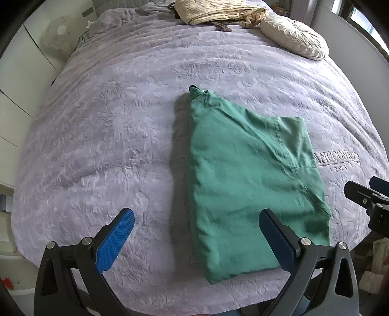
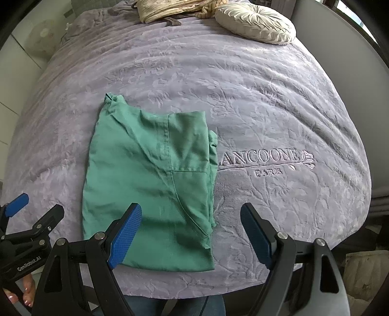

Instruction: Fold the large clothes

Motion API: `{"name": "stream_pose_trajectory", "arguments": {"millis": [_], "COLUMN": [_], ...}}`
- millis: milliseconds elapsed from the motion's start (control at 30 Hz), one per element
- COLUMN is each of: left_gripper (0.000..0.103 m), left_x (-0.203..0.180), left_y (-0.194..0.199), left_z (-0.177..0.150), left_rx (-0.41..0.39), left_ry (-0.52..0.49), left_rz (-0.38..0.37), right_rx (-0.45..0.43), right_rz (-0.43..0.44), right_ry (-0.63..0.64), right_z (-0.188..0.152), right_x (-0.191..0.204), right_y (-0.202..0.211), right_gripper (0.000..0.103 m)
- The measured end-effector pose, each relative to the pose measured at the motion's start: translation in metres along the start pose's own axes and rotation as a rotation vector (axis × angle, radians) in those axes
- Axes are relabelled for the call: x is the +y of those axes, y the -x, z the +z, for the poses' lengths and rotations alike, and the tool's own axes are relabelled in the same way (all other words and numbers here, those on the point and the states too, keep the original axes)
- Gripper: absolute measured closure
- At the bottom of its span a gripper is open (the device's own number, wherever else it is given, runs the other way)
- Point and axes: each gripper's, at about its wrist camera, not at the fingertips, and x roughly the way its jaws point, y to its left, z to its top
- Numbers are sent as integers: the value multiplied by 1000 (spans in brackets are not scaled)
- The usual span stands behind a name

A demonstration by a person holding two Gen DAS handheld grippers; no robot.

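Note:
A green garment lies folded into a long narrow shape on the lilac bedspread, collar end away from me. It also shows in the right wrist view. My left gripper is open and empty, held above the garment's near left edge. My right gripper is open and empty, held above the garment's near right edge. The right gripper's tip also shows at the right edge of the left wrist view; the left gripper's tip shows at the left of the right wrist view.
A round cream cushion and a beige striped bundle lie at the bed's far end. White cupboards stand left of the bed. Embroidered lettering marks the bedspread right of the garment.

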Motion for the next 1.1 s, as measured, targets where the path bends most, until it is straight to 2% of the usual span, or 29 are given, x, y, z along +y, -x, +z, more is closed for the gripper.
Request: {"name": "stream_pose_trajectory", "arguments": {"millis": [1100], "left_gripper": [0], "left_x": [2], "left_y": [-1], "left_z": [5], "left_rx": [-5], "left_ry": [-2], "left_rz": [1], "right_rx": [7], "right_rz": [-25], "right_ry": [7], "right_z": [3], "right_x": [-3], "right_y": [-2], "right_gripper": [17]}}
